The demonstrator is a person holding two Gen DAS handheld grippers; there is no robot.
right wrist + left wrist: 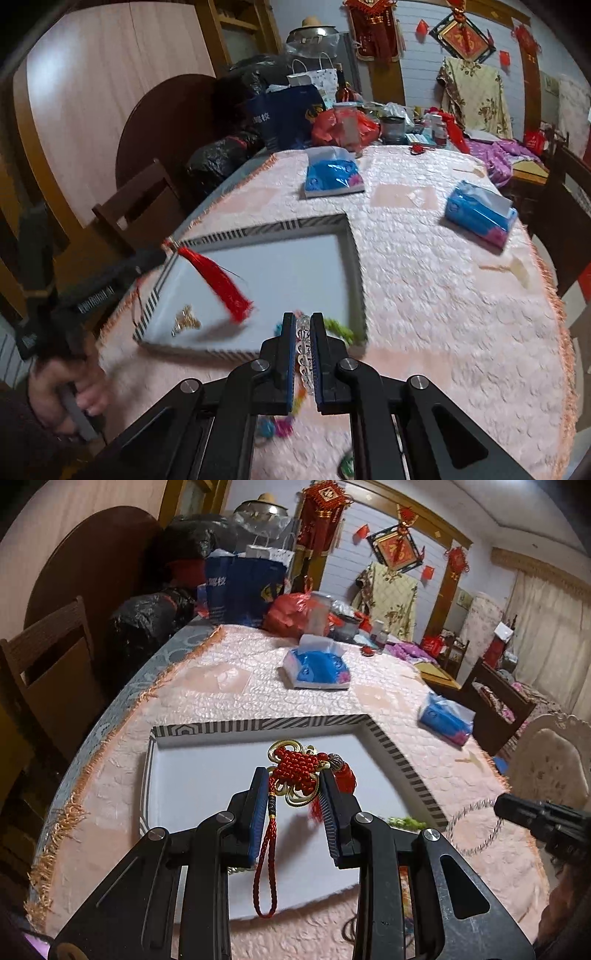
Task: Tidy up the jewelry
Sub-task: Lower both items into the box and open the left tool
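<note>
Hanging over the white tray (207, 775), the left hand-held gripper (293, 786) is clamped on a red knot ornament (297, 766), its blue pads pressing the woven knot from both sides. Only the left wrist view shows the knot itself, with gold loops around it and a red cord loop (266, 871) dangling below the fingers. The right wrist view shows what that view mostly hides: the ornament's long red tassel (218, 280), blurred, swinging above the tray's white floor, and the hand (70, 391) wrapped round the left tool's handle at the picture's left edge.

The right hand-held gripper (303, 332) has its jaws nearly together, pinched on a strand of clear beads (303, 343) that runs down the gap between the pads (the strand's ends are out of sight). It sits at the tray's near right corner, above the pink quilted cloth of the worktop (443, 314). From the left wrist view only its black tip (532, 812) enters at the right edge.

Inside the tray the right wrist view also shows a small gold piece (186, 321) near the striped rim, and green beads (340, 328) just beside the right fingers. Two blue tissue packs (332, 177) lie farther back on the cloth, well apart from both tools.
</note>
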